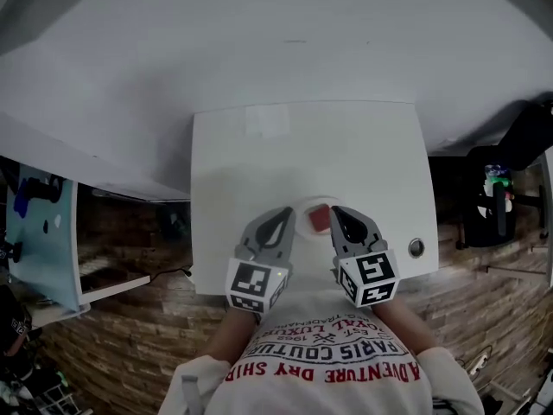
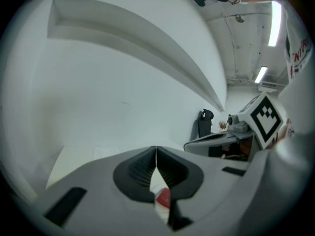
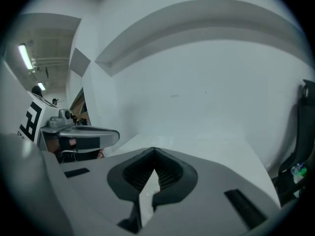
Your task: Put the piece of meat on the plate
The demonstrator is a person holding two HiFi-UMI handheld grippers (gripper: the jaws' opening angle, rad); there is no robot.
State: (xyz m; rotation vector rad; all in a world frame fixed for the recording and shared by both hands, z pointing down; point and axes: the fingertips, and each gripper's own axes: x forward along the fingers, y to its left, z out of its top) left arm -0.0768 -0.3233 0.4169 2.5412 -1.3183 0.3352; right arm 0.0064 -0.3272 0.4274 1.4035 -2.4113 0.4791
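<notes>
A red piece of meat [image 1: 320,218] lies on a white plate [image 1: 300,207] near the front edge of the white table [image 1: 259,171]. My two grippers hang above it, one on each side. The left gripper [image 1: 289,213] is shut, tips touching and nothing between them. In the left gripper view the meat [image 2: 163,196] shows below, through the gap behind the closed tips of the left gripper [image 2: 156,150]. The right gripper [image 1: 335,212] is shut and empty too, and in its own view the tips of the right gripper [image 3: 154,152] meet over the pale plate.
A small round metal fitting [image 1: 416,247] sits in the table's front right corner. A white wall with a ledge [image 3: 197,28] rises behind the table. A black object [image 1: 523,137] and a green-capped bottle [image 1: 495,176] stand at the right, and a turquoise board [image 1: 39,232] at the left.
</notes>
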